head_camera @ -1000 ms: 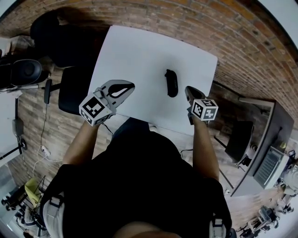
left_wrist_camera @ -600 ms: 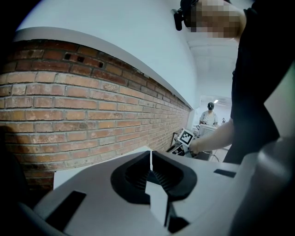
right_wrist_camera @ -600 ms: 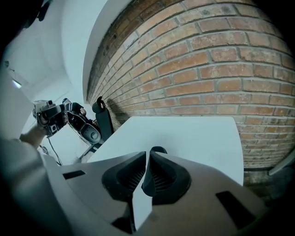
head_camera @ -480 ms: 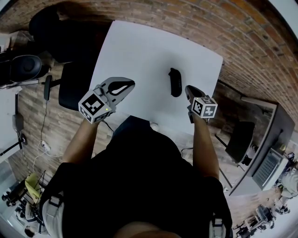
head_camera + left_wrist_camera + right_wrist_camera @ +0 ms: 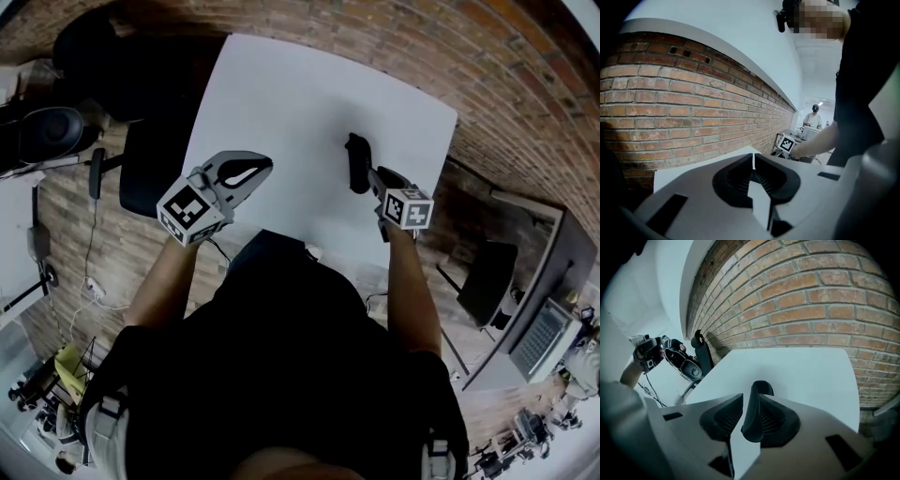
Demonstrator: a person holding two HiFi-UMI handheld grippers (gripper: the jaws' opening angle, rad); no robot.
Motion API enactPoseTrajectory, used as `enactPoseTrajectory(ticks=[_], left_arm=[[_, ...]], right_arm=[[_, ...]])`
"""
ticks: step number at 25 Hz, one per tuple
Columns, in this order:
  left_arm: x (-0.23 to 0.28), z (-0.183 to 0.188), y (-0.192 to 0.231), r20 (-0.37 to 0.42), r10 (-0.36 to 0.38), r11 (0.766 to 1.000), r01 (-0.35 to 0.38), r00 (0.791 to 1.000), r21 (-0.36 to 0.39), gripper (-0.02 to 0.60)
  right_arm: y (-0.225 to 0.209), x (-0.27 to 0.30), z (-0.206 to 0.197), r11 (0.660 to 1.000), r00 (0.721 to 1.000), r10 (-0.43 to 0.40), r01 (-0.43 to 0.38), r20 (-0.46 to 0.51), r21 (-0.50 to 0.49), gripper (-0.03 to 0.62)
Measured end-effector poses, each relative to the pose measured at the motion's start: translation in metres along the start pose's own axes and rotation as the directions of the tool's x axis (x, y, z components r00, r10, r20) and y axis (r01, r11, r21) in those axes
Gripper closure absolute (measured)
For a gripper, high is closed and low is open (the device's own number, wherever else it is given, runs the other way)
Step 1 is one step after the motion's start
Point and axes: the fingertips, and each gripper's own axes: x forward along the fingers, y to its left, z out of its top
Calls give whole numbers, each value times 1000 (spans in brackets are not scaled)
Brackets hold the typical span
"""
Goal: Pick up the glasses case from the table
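Brick wall: red-brown brick rising behind the far edge of the table.
Table: a plain white top, seen from above, with one small dark thing on it.
Person: in a black top, standing at the table's near edge, both bare forearms reaching forward, a gripper in each hand.
Chair: dark, just beside the table's left edge.
Left gripper: grey, with a marker cube at its back. It is held over the near left corner of the table, apart from the case. Its jaws are pressed together, with nothing between them.
Right gripper: pointing down at the table's right half. Its jaws stand apart and have just been opening. The case sits in the gap, close against the right jaw and clear of the left one.
Glasses case: black, long and slim, lying on the table's right half, short of the right edge, its length running from near to far.
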Motion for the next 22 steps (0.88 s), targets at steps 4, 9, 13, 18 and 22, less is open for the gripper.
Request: enactPoseTrajectory(ticks=[4,9,13,18,22], left_arm=[[3,-4,3,-2,-6,1000,6,1000,-17,561],[3,-9,7,-6,-9,1000,8,1000,-19,561],[6,-10,11,-4,-10,999,10,1000,-31,561],[10,-13,14,-10,-15,999,15,1000,-39,561],[11,-14,16,-13,-18,999,18,1000,-44,561]], right_arm=[[0,12,-2,1000,1000,4,-4,-19,6,462],[-3,27,-8,1000,999,0,1,-48,17,427],[-9,39,-11,1000,998,-9,10,-61,13,383],[-16,49,-21,1000,996,-28,29,-86,5,340],[-18,56,-31,999,994,-26,29,-111,20,319]])
